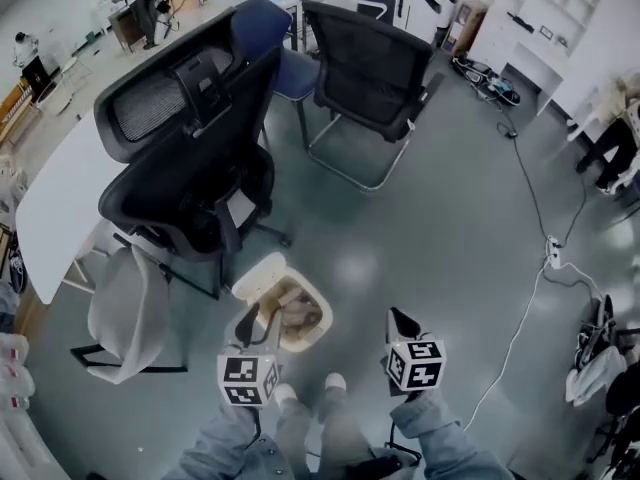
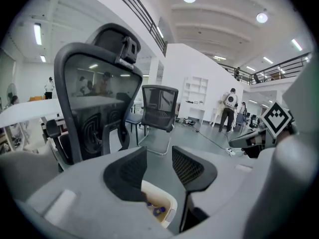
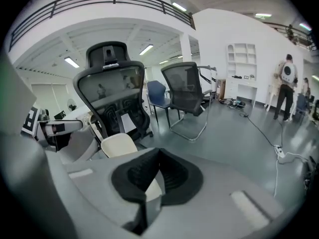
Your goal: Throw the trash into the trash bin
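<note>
In the head view, a white tabletop (image 1: 60,183) runs down the left edge. Right of it stands a black mesh office chair (image 1: 190,158) with a headrest. Below the chair, at lower centre, the trash bin (image 1: 322,308) sits on the grey floor (image 1: 440,238) with its cream lid (image 1: 258,273) tipped open. Crumpled trash (image 1: 298,314) lies inside it, and only this view shows the whole heap.

The left hand-held gripper (image 1: 248,328) hangs at the bin's lower left edge, its marker cube (image 1: 248,379) nearer the camera. The right hand-held gripper (image 1: 402,328) hangs right of the bin, clear of it. At the far right, a cable (image 1: 530,193) leads to a white power strip (image 1: 553,253).

The left gripper view shows what the head view cannot. The left hand-held gripper (image 2: 159,153) has its jaws apart with nothing between them, and the bin's cream wall (image 2: 168,203) shows below the gap, with small blue pieces (image 2: 158,211) inside. People (image 2: 229,103) stand far off at the right.

In the right gripper view, the right hand-held gripper (image 3: 158,156) has its jaw tips pressed together and holds nothing. The cream lid (image 3: 118,144) shows just to their left. A black cantilever chair (image 3: 185,93) stands at centre.
</note>
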`<action>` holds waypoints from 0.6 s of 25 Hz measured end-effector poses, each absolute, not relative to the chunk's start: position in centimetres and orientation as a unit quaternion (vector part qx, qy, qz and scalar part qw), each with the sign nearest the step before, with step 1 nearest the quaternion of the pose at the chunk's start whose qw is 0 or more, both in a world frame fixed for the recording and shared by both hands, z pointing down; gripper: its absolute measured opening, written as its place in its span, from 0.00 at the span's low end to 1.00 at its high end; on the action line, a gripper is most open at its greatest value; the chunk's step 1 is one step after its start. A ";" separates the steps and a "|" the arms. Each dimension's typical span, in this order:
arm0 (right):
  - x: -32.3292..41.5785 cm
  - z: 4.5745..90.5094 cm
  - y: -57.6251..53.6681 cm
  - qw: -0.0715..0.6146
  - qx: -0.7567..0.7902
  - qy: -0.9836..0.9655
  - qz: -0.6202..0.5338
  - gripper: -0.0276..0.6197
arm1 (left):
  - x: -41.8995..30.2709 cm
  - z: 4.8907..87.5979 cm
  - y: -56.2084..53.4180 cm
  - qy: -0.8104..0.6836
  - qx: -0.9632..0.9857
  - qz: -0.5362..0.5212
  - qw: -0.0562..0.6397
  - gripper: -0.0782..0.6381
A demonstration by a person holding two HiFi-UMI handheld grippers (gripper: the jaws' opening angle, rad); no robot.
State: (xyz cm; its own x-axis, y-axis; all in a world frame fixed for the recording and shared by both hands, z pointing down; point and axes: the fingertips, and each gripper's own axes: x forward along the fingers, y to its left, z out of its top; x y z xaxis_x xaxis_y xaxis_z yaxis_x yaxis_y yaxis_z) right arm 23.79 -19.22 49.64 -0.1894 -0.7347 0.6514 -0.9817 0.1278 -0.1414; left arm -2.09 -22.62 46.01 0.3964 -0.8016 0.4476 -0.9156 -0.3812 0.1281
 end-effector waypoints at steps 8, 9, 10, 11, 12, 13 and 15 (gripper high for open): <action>20.7 39.1 -20.8 0.168 0.581 -0.761 0.236 0.05 | -6.8 34.6 -20.8 -0.598 0.781 0.092 0.153 0.13; 20.4 38.3 -21.0 0.163 0.582 -0.762 0.232 0.05 | -7.3 33.6 -20.8 -0.602 0.780 0.086 0.148 0.12; 20.1 37.5 -21.3 0.158 0.583 -0.764 0.228 0.05 | -7.7 32.6 -20.8 -0.605 0.779 0.080 0.141 0.12; 19.9 36.7 -21.7 0.153 0.584 -0.765 0.222 0.05 | -8.2 31.5 -20.9 -0.608 0.779 0.074 0.132 0.12; 19.7 35.9 -22.0 0.149 0.585 -0.767 0.216 0.05 | -8.6 30.4 -21.0 -0.611 0.779 0.069 0.123 0.12; 19.6 35.2 -22.3 0.145 0.586 -0.769 0.211 0.05 | -9.1 29.4 -21.0 -0.615 0.778 0.064 0.114 0.12; 19.6 33.8 -22.8 0.140 0.588 -0.771 0.201 0.05 | -10.1 28.0 -21.0 -0.624 0.772 0.056 0.106 0.12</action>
State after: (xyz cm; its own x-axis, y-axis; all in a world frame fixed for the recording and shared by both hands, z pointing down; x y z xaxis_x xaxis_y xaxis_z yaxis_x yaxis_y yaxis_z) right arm 19.59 -22.78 33.79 -0.2684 -0.8507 0.4520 -0.9631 0.2272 -0.1443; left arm -10.12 -21.04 28.05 0.2152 -0.9518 0.2187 -0.9755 -0.1991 0.0933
